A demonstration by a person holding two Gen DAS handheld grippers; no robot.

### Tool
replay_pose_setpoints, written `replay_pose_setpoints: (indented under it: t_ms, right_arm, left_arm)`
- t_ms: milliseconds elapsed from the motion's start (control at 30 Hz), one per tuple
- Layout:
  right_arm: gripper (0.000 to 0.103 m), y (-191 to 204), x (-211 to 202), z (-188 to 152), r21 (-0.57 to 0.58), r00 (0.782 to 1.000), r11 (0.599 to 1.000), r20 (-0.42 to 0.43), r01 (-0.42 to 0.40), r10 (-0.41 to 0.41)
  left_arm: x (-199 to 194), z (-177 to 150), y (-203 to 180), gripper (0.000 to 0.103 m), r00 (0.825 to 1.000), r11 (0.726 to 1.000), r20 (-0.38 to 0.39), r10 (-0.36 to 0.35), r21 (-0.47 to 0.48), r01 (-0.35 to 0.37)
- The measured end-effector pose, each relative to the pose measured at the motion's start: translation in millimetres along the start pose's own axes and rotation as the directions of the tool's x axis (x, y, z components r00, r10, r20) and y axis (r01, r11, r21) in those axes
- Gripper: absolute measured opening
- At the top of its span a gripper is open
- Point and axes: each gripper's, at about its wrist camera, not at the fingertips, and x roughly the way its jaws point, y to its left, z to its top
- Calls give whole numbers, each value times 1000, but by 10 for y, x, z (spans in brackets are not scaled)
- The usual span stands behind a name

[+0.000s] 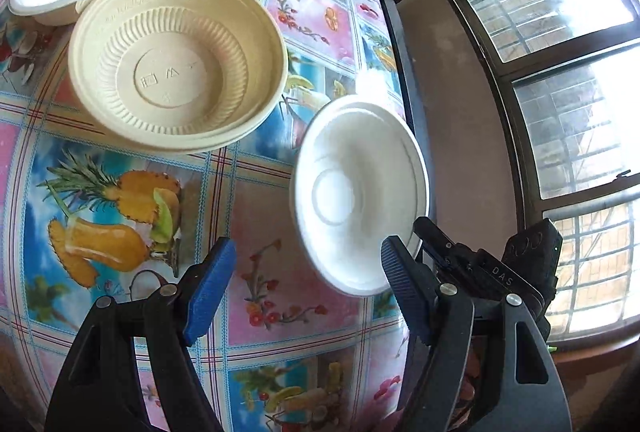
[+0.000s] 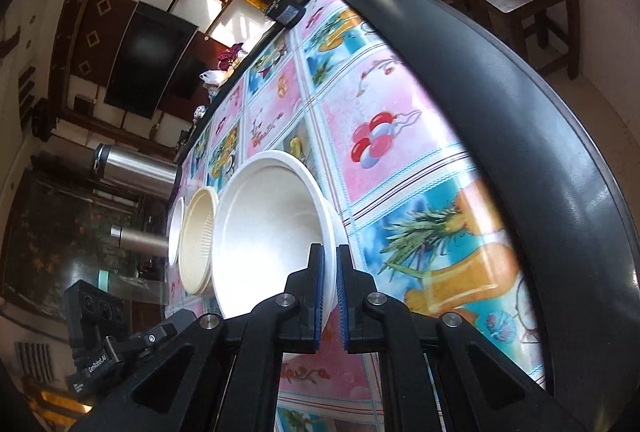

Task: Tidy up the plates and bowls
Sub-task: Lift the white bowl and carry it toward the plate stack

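fingers (image 2: 318,284) pinching white bowl (image 2: 272,228) rim, "GenRobot.AI"

My left wrist camera looks down from above on the fruit-print tablecloth (image 1: 260,216), facing the window (image 1: 560,112) at two o'clock. My right wrist camera sits low and close over the same tablecloth (image 2: 400,136), rolled sideways, facing the cabinets (image 2: 132,32) at ten o'clock. Both views share the white bowl (image 1: 360,196) (image 2: 272,232), close before each lens, with the beige bowl (image 1: 176,64) (image 2: 198,240) beyond.
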Motion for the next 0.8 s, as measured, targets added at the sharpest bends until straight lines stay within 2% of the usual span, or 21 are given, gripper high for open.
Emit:
replay_pose_setpoints:
  t_ms: [167,300,367,433,500,567,633,800]
  right_arm:
    - [7,152,102,-74,-69,998,998,-57,-6,2]
    - [7,236,168,-132,-115,994,993,-103,-39,27]
    - [7,268,197,-151,-129,993,991,-116,-40,25]
    - [9,272,221,-165,-128,992,991,-123,-36,20]
    - [11,244,225,-154,-121,992,992,-125,-32,16]
    - [11,245,235,-158,-112,992,993,-125,-48,33]
    - [11,270,256,-176,-122,991,991,-132,-48,32]
    - [11,307,311,-194,-133,989,990,-144,-39,19]
  left_arm:
    - [-4,40,194,75,1000,999,-6,27,-22,-27]
    - [-38,62,289,74,998,998,33,59,-4,-59]
    - [-41,75,303,64,996,997,43,79,9,-79]
    - [-49,70,298,34,995,996,46,84,33,-85]
    - [-60,54,265,19,992,991,64,108,73,-112]
    - [-26,46,283,15,993,991,55,103,85,-108]
    - [31,43,333,7,996,994,30,86,70,-88]
    - [-62,-5,382,6,996,994,59,66,79,-71]
